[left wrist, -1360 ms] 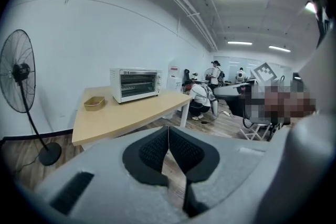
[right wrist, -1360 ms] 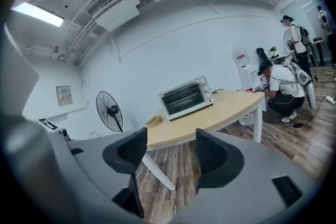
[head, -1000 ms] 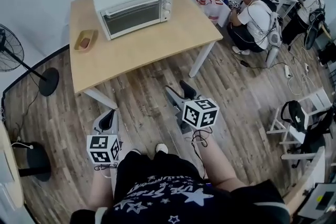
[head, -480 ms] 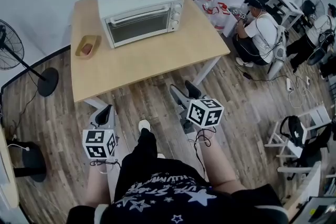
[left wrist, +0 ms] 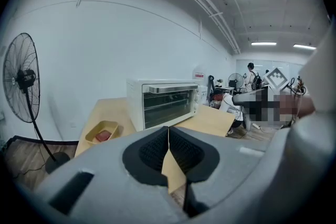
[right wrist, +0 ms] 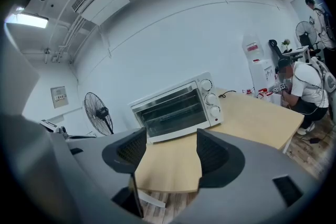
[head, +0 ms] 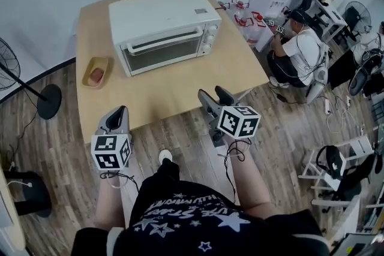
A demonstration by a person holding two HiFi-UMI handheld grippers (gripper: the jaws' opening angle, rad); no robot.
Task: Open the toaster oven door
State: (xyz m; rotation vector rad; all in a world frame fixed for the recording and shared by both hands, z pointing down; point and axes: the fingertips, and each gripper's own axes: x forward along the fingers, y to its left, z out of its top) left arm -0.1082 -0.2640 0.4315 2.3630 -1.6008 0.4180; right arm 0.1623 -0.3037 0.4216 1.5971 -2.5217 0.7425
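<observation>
A white toaster oven (head: 162,21) stands on a pale wooden table (head: 180,84), set toward the far edge and roughly midway between the left and right edges. Its front faces the near edge. The door (head: 163,56) is shut: a dark glass window in a white frame, with a silvery bar handle (head: 162,42) running along its top. Three round white knobs (head: 209,39) sit in a column to the right of the door. The top of the oven is plain and flat.

Near the table's left edge, beside the oven, lies a small yellowish dish (head: 89,74) with something reddish inside.

The person holds both tools by the table's near edge, well apart from the oven and pointing toward it. The left gripper (head: 118,116) has its jaws pressed together with nothing between them. The right gripper (head: 213,95) has its jaws spread wide and empty; in the right gripper view, the oven front shows in the gap.

Past the table's right edge, another person (head: 298,51) sits on the wood-plank floor (head: 288,123).
</observation>
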